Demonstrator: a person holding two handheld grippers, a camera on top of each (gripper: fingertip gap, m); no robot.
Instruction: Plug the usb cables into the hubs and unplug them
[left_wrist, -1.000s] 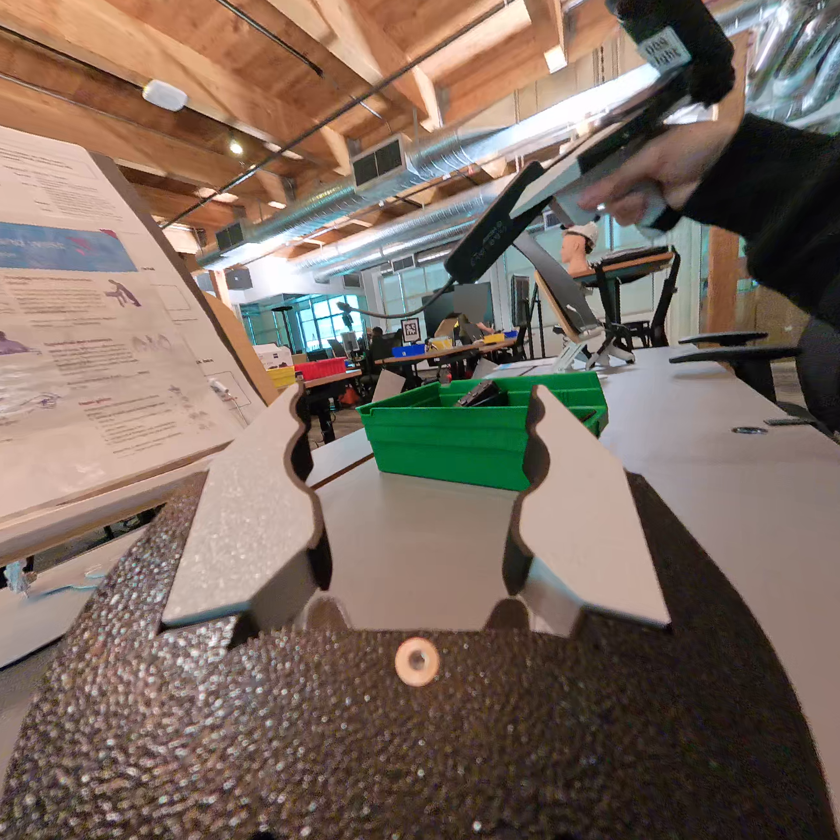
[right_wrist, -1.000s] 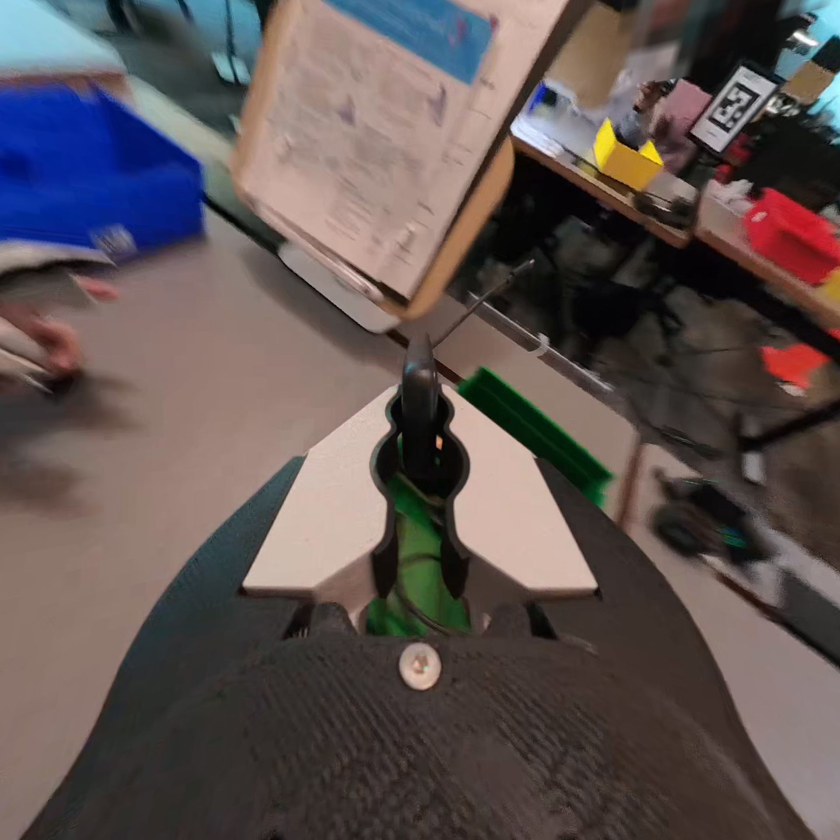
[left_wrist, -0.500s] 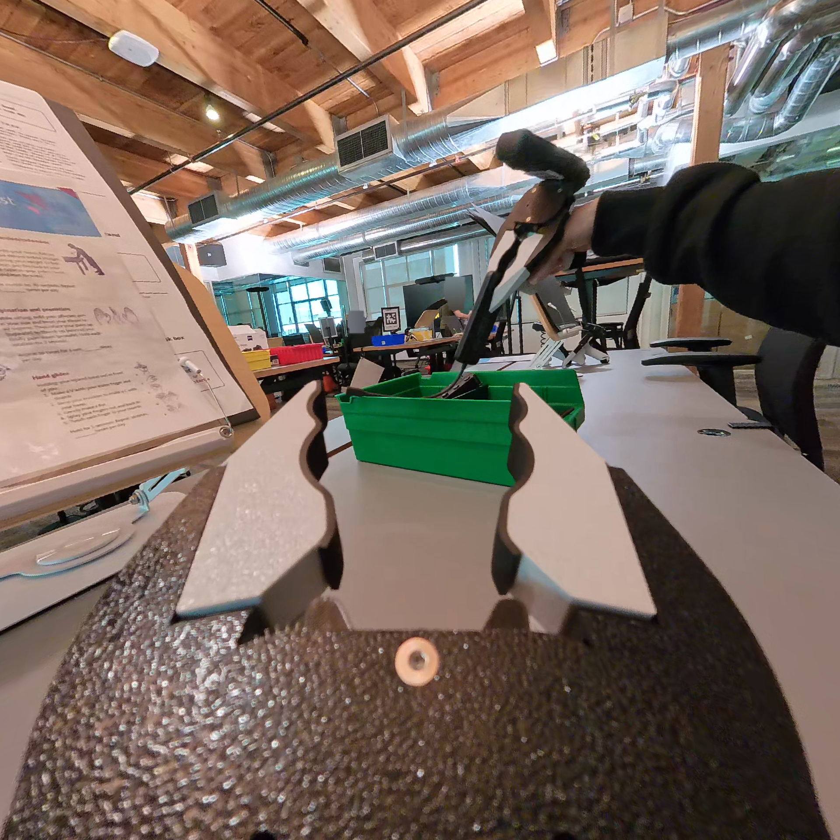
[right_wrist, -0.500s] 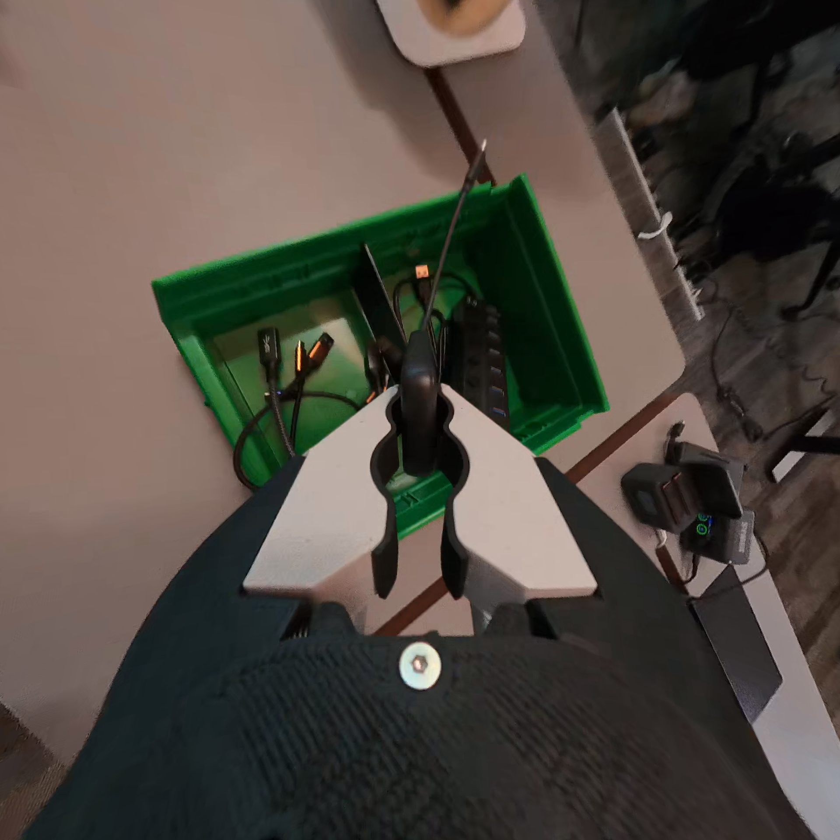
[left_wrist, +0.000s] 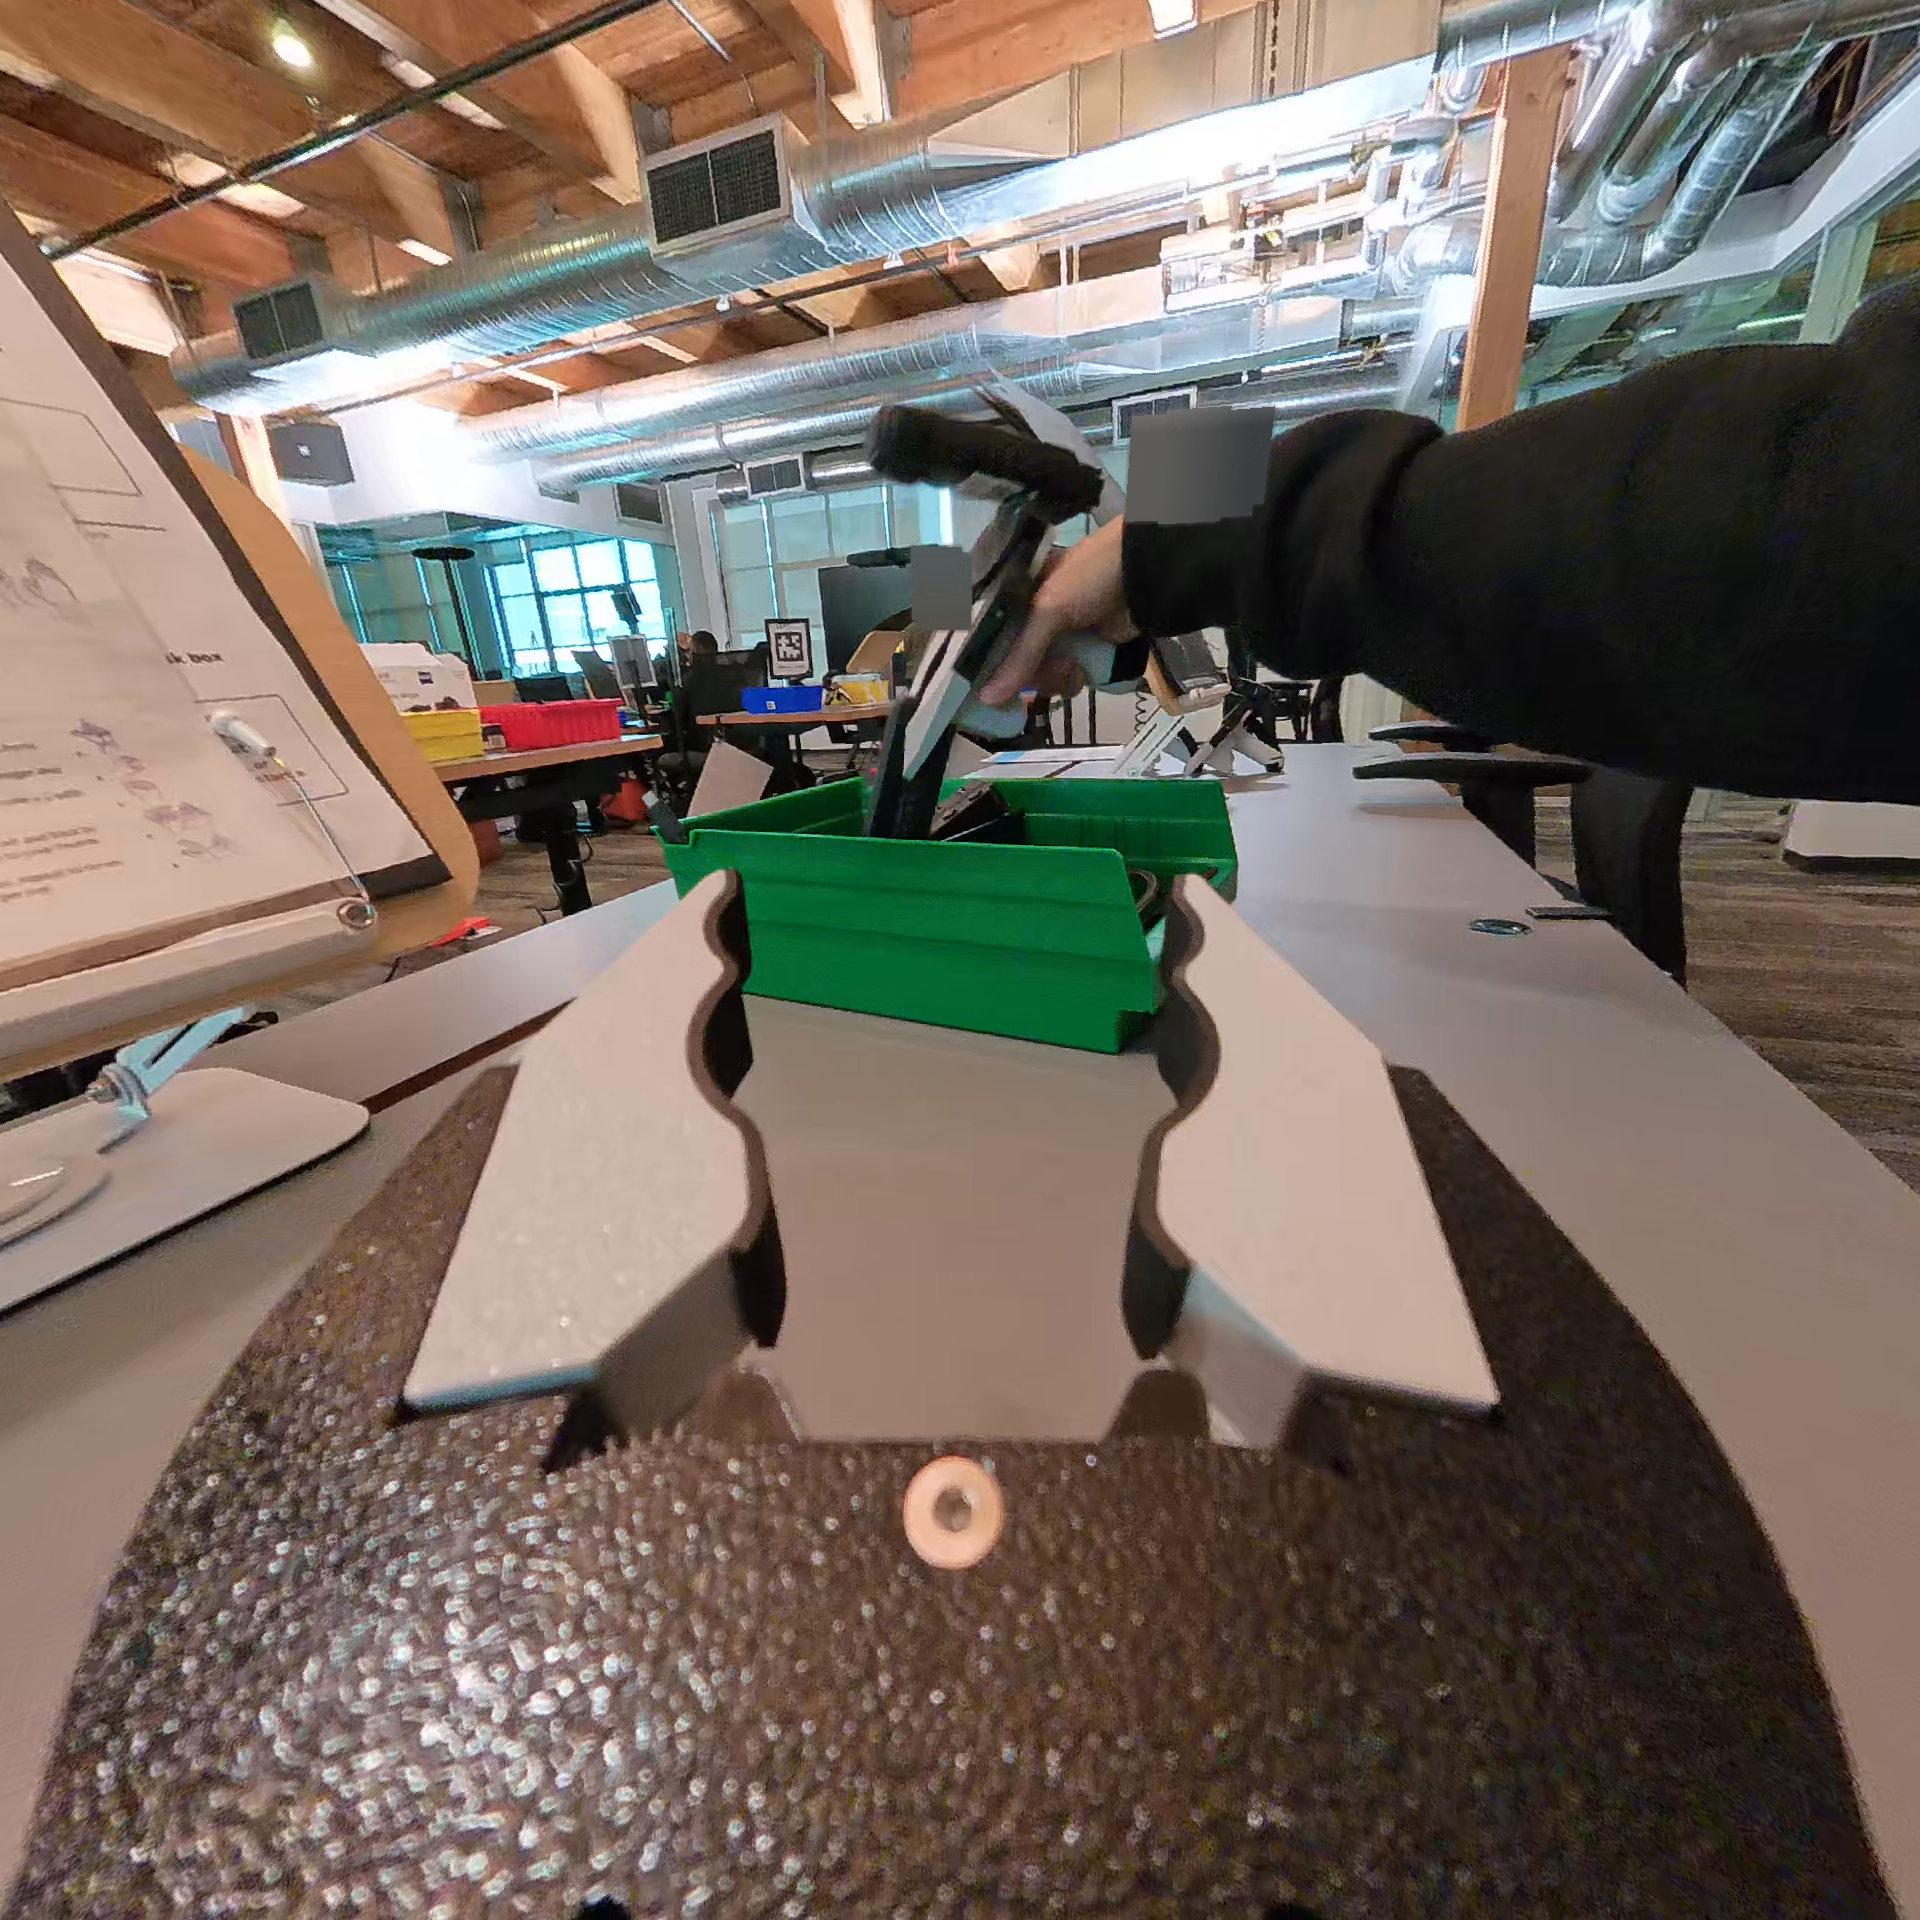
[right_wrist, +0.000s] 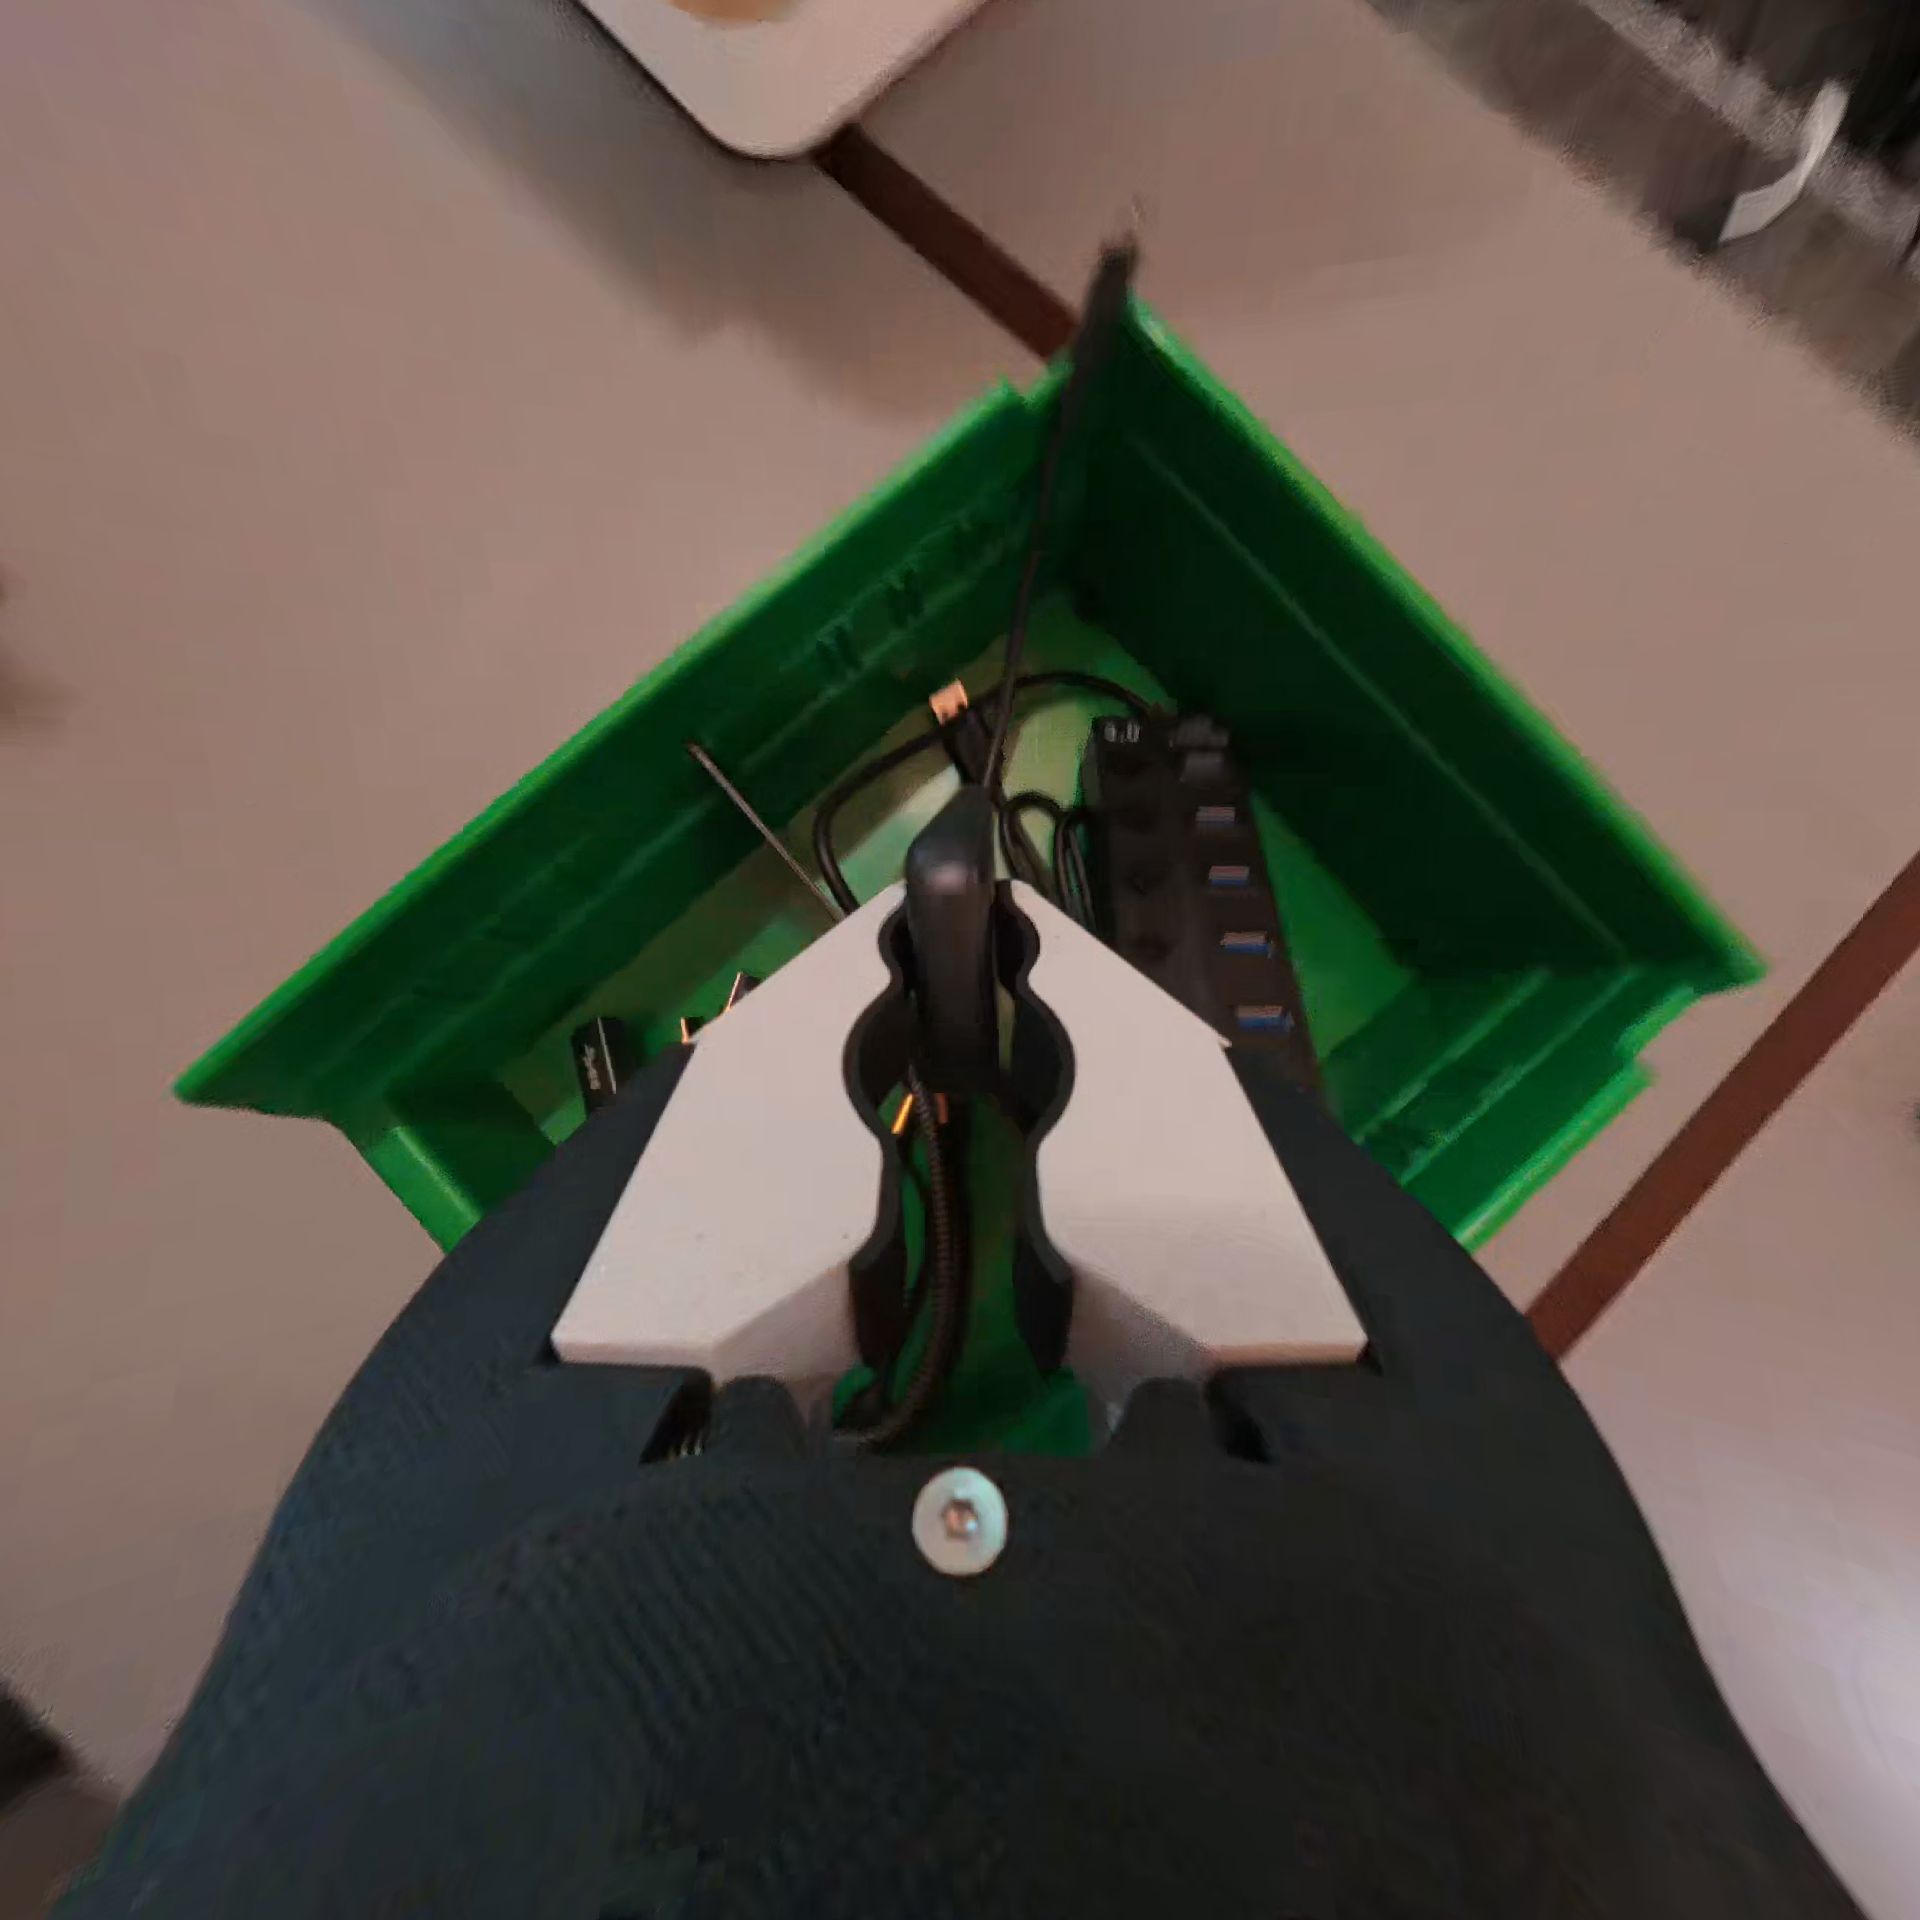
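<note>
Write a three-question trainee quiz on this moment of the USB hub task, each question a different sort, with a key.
1. True or false: the left gripper is shut on a cable.
2. Multiple choice: what do the jaws of the right gripper clamp?
A. a red bin
B. a slim black plug-like piece with a thin cable running from it
C. nothing
3. Fill in: the black USB hub lies inside the ____ bin.

Key
1. False: its jaws stand wide apart, with bare table between them.
2. B
3. green
</note>
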